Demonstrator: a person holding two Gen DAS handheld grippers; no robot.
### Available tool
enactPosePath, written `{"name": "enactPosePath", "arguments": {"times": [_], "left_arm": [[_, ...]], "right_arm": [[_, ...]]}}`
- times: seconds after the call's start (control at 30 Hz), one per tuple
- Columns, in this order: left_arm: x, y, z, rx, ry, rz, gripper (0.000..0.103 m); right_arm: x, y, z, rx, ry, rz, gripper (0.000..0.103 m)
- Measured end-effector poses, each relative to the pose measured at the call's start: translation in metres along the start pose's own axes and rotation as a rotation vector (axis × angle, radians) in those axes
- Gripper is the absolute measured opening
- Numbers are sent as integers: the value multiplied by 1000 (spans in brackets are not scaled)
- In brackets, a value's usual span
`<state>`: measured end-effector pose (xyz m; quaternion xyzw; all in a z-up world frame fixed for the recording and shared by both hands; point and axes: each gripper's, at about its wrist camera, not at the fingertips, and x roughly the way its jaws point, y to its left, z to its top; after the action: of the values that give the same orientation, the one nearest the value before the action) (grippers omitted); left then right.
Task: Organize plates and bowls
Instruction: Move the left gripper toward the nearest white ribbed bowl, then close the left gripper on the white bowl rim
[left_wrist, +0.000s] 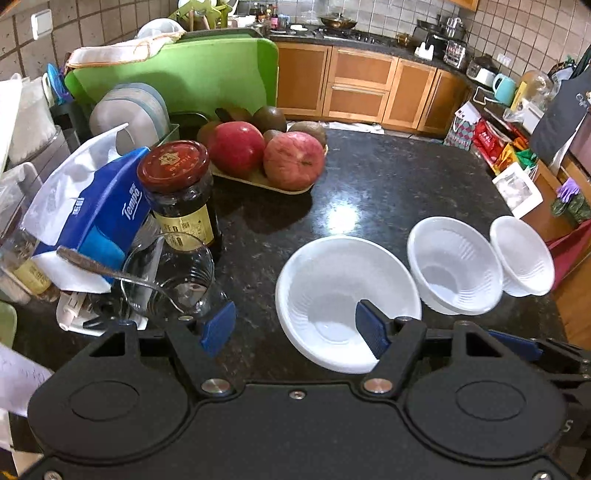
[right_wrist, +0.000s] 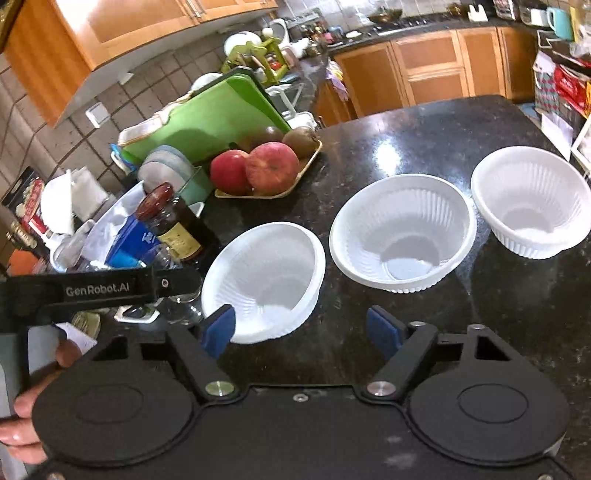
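Note:
Three white ribbed plastic bowls stand in a row on the dark granite counter (left_wrist: 388, 177): a left bowl (left_wrist: 332, 291) (right_wrist: 266, 280), a middle bowl (left_wrist: 454, 264) (right_wrist: 402, 230) and a right bowl (left_wrist: 522, 254) (right_wrist: 532, 199). My left gripper (left_wrist: 295, 332) is open, with its right finger over the left bowl's near rim and its left finger beside a glass. My right gripper (right_wrist: 303, 330) is open and empty, low over the counter just in front of the left bowl. Its left finger is at that bowl's near rim. The left gripper's body (right_wrist: 103, 288) shows in the right wrist view.
A tray of apples and kiwis (left_wrist: 269, 155) stands behind the bowls. A dark jar with a red lid (left_wrist: 181, 188), a tissue pack (left_wrist: 92, 218) and a glass with a spoon (left_wrist: 170, 277) crowd the left. A dish rack with a green board (left_wrist: 192, 77) stands at the back left.

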<state>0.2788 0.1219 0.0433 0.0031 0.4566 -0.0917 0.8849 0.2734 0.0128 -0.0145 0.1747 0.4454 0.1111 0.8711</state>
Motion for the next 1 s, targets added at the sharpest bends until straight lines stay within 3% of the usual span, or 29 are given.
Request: {"name": "enactPosePath", "arguments": {"times": [0.1,0.37,0.57,0.7,0.9,1.0], "left_arm": [[10,-1,4,22,23,-2,66],[31,1,11,48,61,7,66],[44,2,17,66,74,0,66],[52,0,23,77,81,3,66],[68,1,25,86,133,-21,47],[73,2,25,87,145,-26,38]], "right_arm": [[8,3,2,5,17,10,74],[33,12,7,-13,52,-16,73],[49,13,10,-1,71,-28,67],[61,10,13,10,91,-31,56],[73,6,15,42,117,-19,46],[76,6,15,33,124,-20,37]]}}
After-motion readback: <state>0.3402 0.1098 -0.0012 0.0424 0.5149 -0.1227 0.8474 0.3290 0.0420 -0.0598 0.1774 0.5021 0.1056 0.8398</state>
